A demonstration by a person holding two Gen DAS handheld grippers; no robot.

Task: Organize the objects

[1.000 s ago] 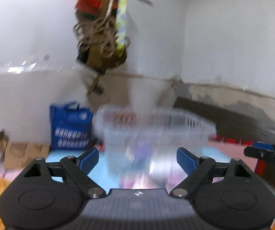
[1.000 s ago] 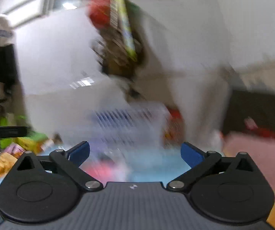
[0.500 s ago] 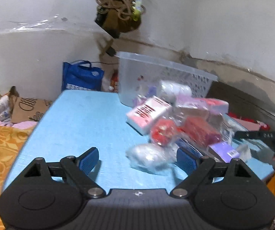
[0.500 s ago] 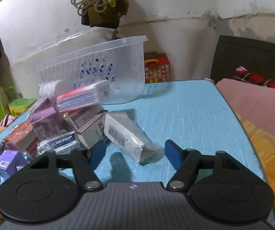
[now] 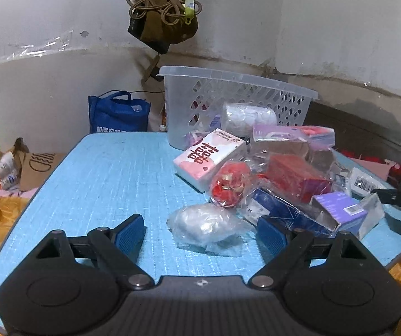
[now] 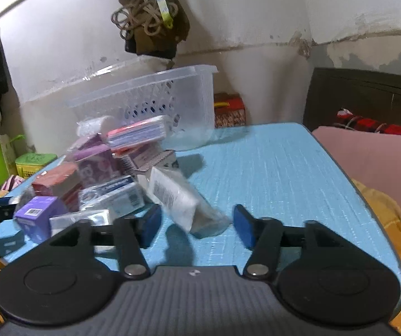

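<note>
My left tongs are spread wide at the bottom of the left wrist frame, low over the blue worktop. Between the blue pads, just past them, lies a clear plastic-wrapped bundle, touched by neither pad. Right of centre sits the heap: a pink-and-white tissue pack, a red crinkly wrapped ball against it, a red box, a dark blue box and a small purple box at the right edge. Behind the heap, upper centre, stands the clear perforated basket, and a white wrapped roll leans at its front wall.

My right tongs are also spread, holding nothing. In the right wrist frame a white barcoded packet lies tilted on the worktop, its near end reaching between the pads; whether it touches the left pad I cannot tell. The heap fills the left centre, the basket behind it.
</note>
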